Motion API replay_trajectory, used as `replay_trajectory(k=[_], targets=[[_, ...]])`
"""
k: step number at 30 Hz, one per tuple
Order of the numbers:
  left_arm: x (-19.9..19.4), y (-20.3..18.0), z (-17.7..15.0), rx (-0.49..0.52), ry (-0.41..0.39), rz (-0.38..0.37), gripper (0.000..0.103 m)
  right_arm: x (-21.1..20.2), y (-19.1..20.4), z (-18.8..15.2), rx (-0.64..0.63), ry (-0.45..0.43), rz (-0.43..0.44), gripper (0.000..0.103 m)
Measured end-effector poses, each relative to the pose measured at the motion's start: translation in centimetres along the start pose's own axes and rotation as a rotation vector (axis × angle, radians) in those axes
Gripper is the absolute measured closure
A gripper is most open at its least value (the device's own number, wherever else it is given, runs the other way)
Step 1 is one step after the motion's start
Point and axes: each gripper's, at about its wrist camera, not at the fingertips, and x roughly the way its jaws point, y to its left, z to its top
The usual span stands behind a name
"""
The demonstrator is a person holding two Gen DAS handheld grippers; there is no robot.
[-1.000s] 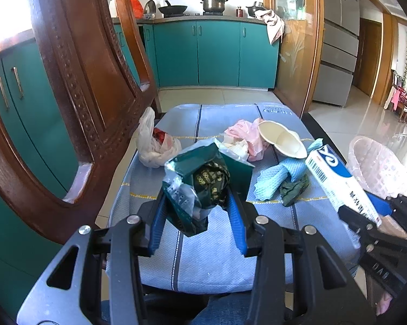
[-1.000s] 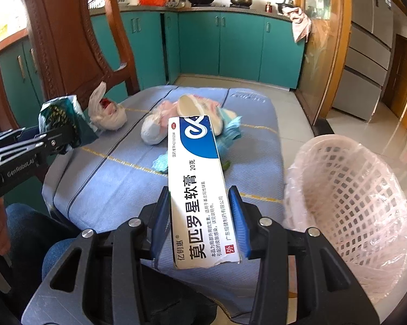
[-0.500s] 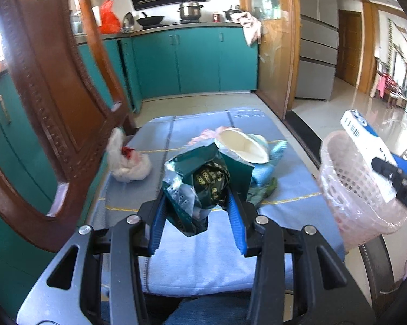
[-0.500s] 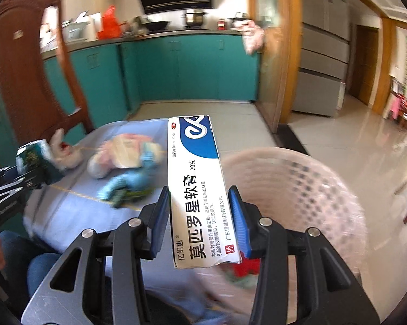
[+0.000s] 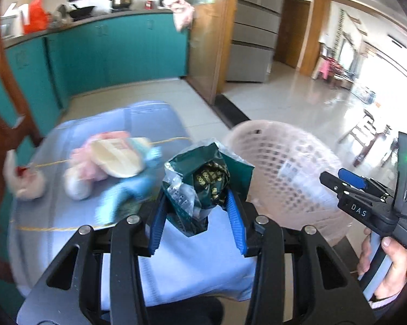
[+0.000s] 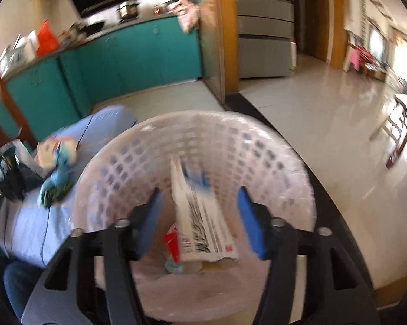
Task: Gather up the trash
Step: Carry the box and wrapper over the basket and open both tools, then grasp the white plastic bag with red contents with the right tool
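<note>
Bright daylight from the right, glare blown out on the glossy floor tiles (image 5: 298, 103), heavy motion blur across the trash pile (image 5: 108, 162) and pink basket (image 6: 198, 146), gripper frames sharp, fisheye bending, dark vignetted corners.

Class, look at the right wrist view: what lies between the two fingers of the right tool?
The white ointment box, touching neither finger, dropping inside the pink basket; the right tool stands open, seen in the right wrist view.

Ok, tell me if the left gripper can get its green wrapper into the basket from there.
Probably yes. The left gripper holds the green wrapper right beside the pink basket, whose mouth is open toward it. The right gripper hovers open over the basket and could crowd it.
</note>
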Motion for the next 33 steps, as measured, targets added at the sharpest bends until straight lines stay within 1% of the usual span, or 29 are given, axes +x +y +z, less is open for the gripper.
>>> replay_trajectory(k=[2,4,7,8,9,10,11,13,15,18,20,21,22,23,24,25,27,29,30,33], targets=[[1.2,-1.5,0.4,0.014,0.017,-0.040,0.060,-0.6,-1.1,0.2,0.032,-0.021,-0.004,0.040],[2.4,-3.0,0.9,0.027,0.031,-0.076,0.060,-1.3,-2.3,0.4,0.047,-0.044,-0.034,0.039],[3.8,-5.2,1.6,0.060,0.039,-0.145,0.057,-2.2,-3.9,0.5,0.085,-0.067,-0.069,0.038],[4.1,-5.9,1.7,0.073,0.037,-0.163,0.049,-2.3,-4.3,0.6,0.103,-0.073,-0.075,0.037],[4.3,-6.4,1.8,0.084,0.036,-0.180,0.031,-2.4,-4.7,0.7,0.118,-0.077,-0.079,0.037],[4.4,-7.1,1.8,0.097,0.031,-0.183,0.022,-2.5,-5.2,0.8,0.130,-0.080,-0.084,0.036],[4.4,-7.5,1.6,0.102,0.019,-0.168,0.017,-2.7,-5.5,0.9,0.136,-0.084,-0.092,0.036],[4.1,-7.2,1.3,0.116,0.003,-0.128,0.017,-2.8,-5.7,1.0,0.136,-0.088,-0.106,0.036],[3.6,-5.7,1.3,0.099,-0.008,-0.062,0.017,-2.7,-5.4,1.1,0.126,-0.087,-0.101,0.036],[2.7,-0.7,1.4,0.004,-0.047,0.122,0.017,-2.4,-4.0,1.1,0.102,-0.087,-0.071,0.036],[2.4,2.4,1.4,-0.045,-0.056,0.235,0.017,-2.1,-3.0,1.1,0.080,-0.084,-0.040,0.036],[2.4,4.7,1.3,-0.073,-0.053,0.312,0.017,-2.0,-2.2,1.2,0.065,-0.082,-0.024,0.036],[2.4,6.2,1.2,-0.091,-0.049,0.362,0.020,-1.7,-1.2,1.3,0.045,-0.080,-0.004,0.036],[2.2,8.1,0.9,-0.115,-0.039,0.416,0.029,-1.5,-0.4,1.3,0.032,-0.076,0.014,0.036],[2.0,9.9,0.4,-0.145,-0.026,0.445,0.037,-1.2,0.5,1.4,0.023,-0.070,0.039,0.036],[1.6,11.2,-0.1,-0.167,-0.016,0.452,0.038,-0.8,2.0,1.5,0.009,-0.061,0.090,0.036],[0.8,13.4,-1.8,-0.214,0.017,0.457,0.041,-0.3,4.5,1.6,-0.029,-0.050,0.161,0.036],[-0.6,14.9,-4.0,-0.250,0.050,0.465,0.042,0.4,8.7,1.9,-0.100,-0.040,0.251,0.036],[-0.9,14.7,-4.5,-0.252,0.051,0.465,0.042,0.9,11.5,2.1,-0.140,-0.037,0.318,0.036],[-3.8,14.7,-6.3,-0.227,0.036,0.460,0.042,2.0,19.1,3.0,-0.234,-0.031,0.479,0.036]])
